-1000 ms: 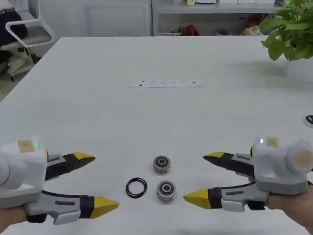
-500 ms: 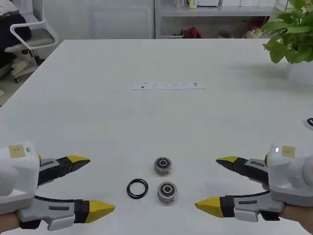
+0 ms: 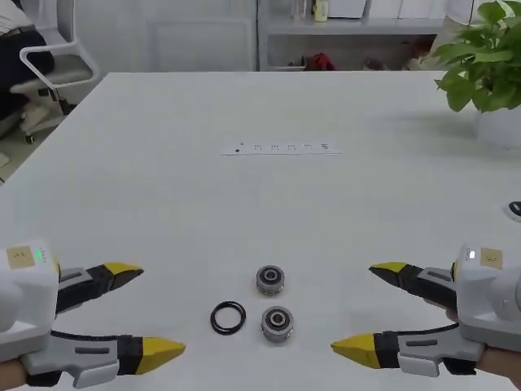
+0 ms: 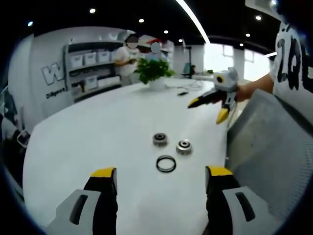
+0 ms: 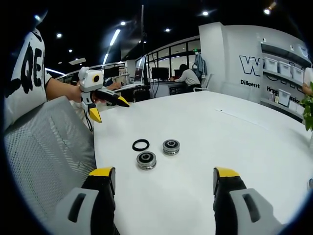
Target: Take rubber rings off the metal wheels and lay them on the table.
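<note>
A thin black rubber ring (image 3: 228, 318) lies flat and loose on the white table (image 3: 244, 204), just left of the near wheel (image 3: 277, 322), close but not touching it. The far wheel (image 3: 270, 278) sits just behind the near one. Both are small silver-grey discs lying flat, with a dark band around a pale hub. The left tongs (image 3: 151, 309) and right tongs (image 3: 364, 309) hover either side, clear of the parts, yellow-tipped jaws spread wide, holding nothing.
</note>
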### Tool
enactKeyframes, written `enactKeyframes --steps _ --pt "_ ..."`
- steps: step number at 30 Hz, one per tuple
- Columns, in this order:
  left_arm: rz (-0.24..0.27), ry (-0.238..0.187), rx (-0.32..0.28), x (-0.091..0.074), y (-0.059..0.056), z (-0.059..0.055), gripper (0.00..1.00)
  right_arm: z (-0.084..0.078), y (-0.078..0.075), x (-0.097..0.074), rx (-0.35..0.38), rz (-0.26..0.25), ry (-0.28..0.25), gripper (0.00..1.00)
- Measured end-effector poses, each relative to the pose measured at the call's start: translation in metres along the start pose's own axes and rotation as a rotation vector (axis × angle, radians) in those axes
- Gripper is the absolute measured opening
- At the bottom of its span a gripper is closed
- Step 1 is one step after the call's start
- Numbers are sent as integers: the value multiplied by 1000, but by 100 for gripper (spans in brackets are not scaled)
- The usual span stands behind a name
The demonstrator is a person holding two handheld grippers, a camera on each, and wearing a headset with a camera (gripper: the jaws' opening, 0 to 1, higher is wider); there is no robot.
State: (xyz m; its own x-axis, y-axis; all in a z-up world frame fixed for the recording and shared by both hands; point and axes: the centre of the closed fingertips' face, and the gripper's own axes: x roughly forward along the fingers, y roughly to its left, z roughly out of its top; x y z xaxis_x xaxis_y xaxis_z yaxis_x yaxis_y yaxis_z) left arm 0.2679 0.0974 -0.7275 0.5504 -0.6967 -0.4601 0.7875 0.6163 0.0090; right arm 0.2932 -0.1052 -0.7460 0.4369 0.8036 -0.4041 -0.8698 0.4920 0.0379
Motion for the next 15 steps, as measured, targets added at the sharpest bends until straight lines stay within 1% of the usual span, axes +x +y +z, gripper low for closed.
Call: enactKeyframes --steps 15 --pt "4 4 -2 -2 0 -1 75 -3 -1 -1 -3 -3 15 80"
